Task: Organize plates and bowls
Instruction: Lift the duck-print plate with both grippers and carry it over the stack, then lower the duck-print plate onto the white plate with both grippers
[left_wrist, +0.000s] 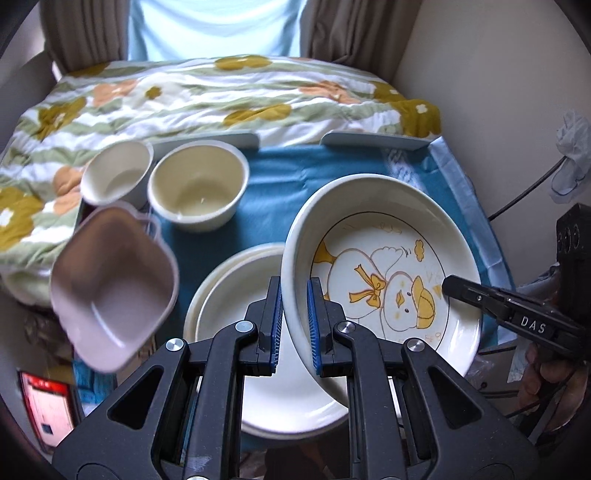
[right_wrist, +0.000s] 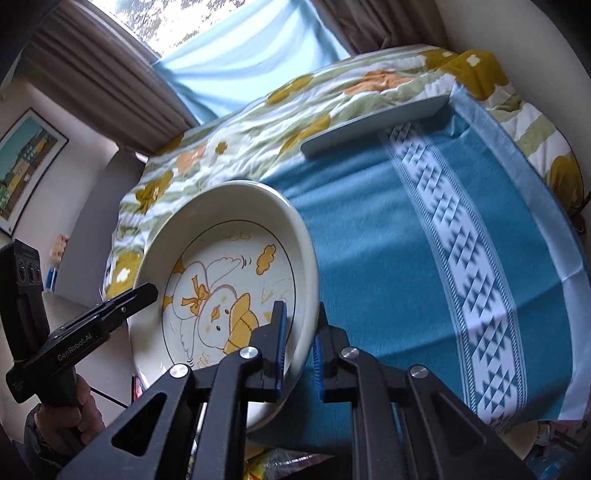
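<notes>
A deep cream plate with a yellow duck drawing (left_wrist: 384, 273) is held tilted above the blue cloth. My left gripper (left_wrist: 294, 317) is shut on its left rim. My right gripper (right_wrist: 300, 343) is shut on its opposite rim; the plate also shows in the right wrist view (right_wrist: 229, 280). Below it sits a stack of plain white plates (left_wrist: 236, 295). Two cream bowls (left_wrist: 199, 184) (left_wrist: 116, 171) and a mauve lobed bowl (left_wrist: 110, 288) stand at the left.
A blue patterned cloth (right_wrist: 424, 240) covers the table (right_wrist: 373, 129). A floral quilt (left_wrist: 207, 96) lies behind it. A red packet (left_wrist: 48, 402) lies at the lower left. A wall with cables (left_wrist: 524, 199) is at the right.
</notes>
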